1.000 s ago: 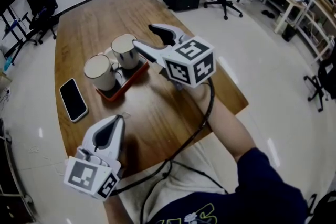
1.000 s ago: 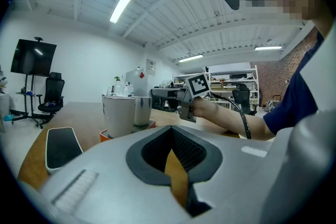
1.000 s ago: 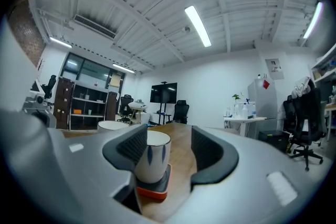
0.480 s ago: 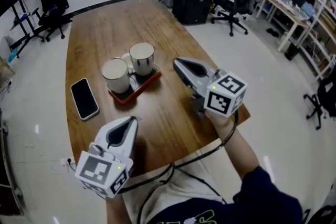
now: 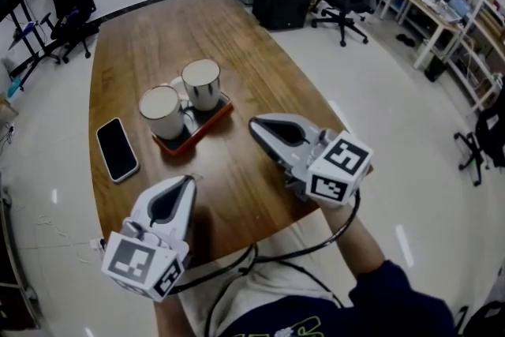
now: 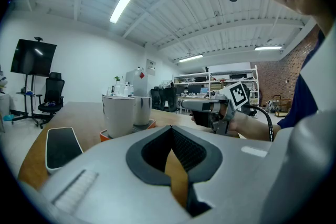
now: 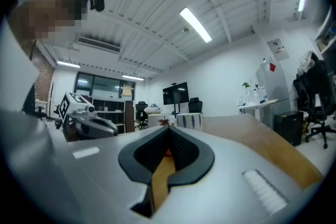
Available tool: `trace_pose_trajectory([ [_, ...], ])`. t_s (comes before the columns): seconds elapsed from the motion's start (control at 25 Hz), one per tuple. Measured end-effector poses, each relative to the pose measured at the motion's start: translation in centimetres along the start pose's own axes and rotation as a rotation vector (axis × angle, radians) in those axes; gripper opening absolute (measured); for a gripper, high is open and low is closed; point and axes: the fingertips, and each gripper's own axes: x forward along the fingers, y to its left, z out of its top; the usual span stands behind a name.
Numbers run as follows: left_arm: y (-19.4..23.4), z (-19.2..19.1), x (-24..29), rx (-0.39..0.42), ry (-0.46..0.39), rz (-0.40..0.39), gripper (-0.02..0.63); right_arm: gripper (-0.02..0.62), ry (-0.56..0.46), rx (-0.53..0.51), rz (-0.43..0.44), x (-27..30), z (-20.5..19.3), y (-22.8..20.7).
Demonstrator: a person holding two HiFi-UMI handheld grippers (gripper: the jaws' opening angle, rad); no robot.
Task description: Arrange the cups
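Right gripper is backing away from the nearer white ceramic cup and the farther white ceramic cup. Its fingers, spread beside them a second ago, are now clenched on nothing. Left gripper is idling at the near edge of the brown wooden worktop, fingers likewise clenched and empty. Both cups are standing upright, side by side, on the orange-red rectangular tray, so the arranging is looking finished or paused. Black smartphone is lying just left of the tray. Nothing is blocking the way back in.

Left gripper, jaws together; right gripper, jaws together, level
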Motion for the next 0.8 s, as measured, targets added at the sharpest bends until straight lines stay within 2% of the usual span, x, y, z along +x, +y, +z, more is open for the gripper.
trace_pose_trajectory([
  [0.12, 0.0, 0.1, 0.0, 0.0, 0.0, -0.001, 0.003, 0.006, 0.054, -0.035, 0.011, 0.5, -0.8, 0.7],
  [0.28, 0.0, 0.1, -0.1, 0.0, 0.001, 0.0, 0.003, 0.006, 0.157, -0.002, 0.018, 1.7, -2.7, 0.6],
  [0.8, -0.1, 0.1, -0.1, 0.0, 0.002, -0.001, 0.003, 0.006, 0.165, 0.003, 0.025, 1.7, -2.7, 0.7],
])
